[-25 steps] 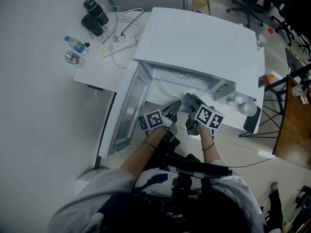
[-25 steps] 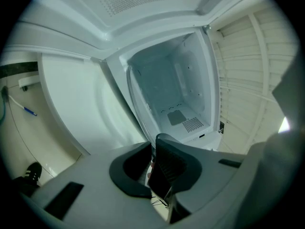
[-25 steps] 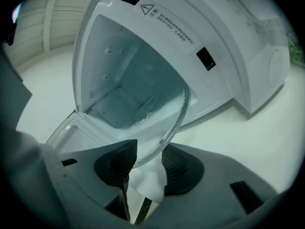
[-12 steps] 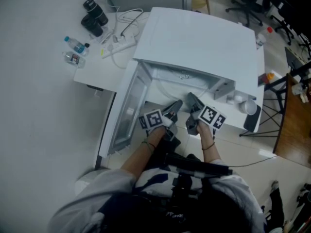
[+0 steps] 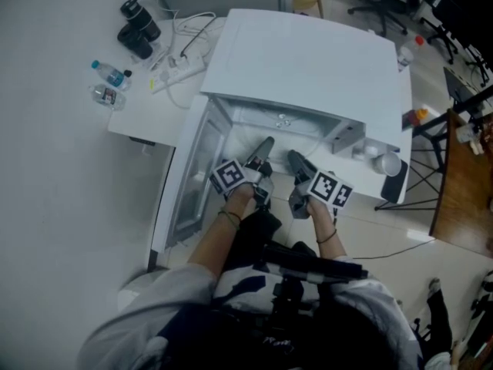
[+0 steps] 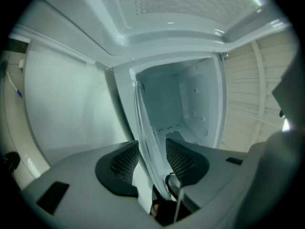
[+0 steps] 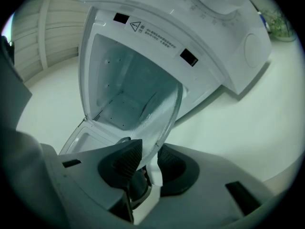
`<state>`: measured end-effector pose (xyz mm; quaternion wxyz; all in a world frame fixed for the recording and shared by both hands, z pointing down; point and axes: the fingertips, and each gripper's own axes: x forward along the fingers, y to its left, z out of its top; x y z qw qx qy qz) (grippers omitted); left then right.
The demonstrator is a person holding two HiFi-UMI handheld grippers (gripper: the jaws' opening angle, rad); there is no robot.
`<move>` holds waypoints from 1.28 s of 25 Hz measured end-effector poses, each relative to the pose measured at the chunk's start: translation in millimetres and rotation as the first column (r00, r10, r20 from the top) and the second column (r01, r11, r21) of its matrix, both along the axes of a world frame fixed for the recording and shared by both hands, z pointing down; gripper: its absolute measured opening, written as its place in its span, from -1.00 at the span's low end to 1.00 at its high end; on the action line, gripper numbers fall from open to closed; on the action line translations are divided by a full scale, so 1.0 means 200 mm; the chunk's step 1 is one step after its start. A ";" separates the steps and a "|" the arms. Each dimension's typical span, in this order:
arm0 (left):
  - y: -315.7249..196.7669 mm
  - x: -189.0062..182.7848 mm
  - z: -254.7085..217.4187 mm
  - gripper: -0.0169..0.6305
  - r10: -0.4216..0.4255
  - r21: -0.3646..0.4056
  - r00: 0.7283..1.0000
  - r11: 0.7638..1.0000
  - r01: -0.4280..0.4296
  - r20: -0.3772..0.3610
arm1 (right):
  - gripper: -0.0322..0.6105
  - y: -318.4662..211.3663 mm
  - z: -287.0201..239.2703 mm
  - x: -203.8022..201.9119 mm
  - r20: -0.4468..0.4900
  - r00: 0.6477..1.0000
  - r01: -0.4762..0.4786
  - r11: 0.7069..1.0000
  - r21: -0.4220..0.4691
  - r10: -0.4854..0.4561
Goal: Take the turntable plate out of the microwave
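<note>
Head view: white microwave (image 5: 308, 60) on a table (image 5: 146, 118), door (image 5: 192, 172) swung open at left. Water bottles (image 5: 108, 75), power strip (image 5: 179, 72) and two black containers (image 5: 135, 33) well apart, at the table's far left end. Nothing blocking the open cavity. Glass plate (image 7: 159, 109) at the cavity's mouth, rim running between both claws' pads. Right claw (image 5: 296, 160) just closed, now pinching the rim. Left claw (image 5: 262, 149) just spread wide, pads clear of the rim.

White table (image 5: 152, 116) bears microwave (image 5: 308, 60), bottles (image 5: 109, 75), power strip (image 5: 179, 72)
</note>
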<state>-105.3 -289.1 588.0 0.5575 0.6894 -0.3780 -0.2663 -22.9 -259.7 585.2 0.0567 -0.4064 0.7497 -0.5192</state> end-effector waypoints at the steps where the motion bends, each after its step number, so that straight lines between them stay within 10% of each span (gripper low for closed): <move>1: -0.03 -0.01 0.00 -0.45 -0.019 0.008 1.000 1.000 0.019 -0.012 | -0.58 0.01 0.00 0.00 0.000 1.000 0.004 1.000 -0.001 -0.004; 11: -0.16 0.00 -0.03 -0.78 -0.060 0.008 0.965 0.998 0.064 -0.254 | -0.59 0.08 0.03 0.01 -0.012 0.999 0.038 0.999 -0.003 -0.038; 32: 0.11 0.01 -0.14 -0.80 -0.042 0.061 0.974 0.996 0.057 -0.221 | -0.58 0.34 -0.01 0.01 0.017 0.995 0.093 0.992 0.083 -0.095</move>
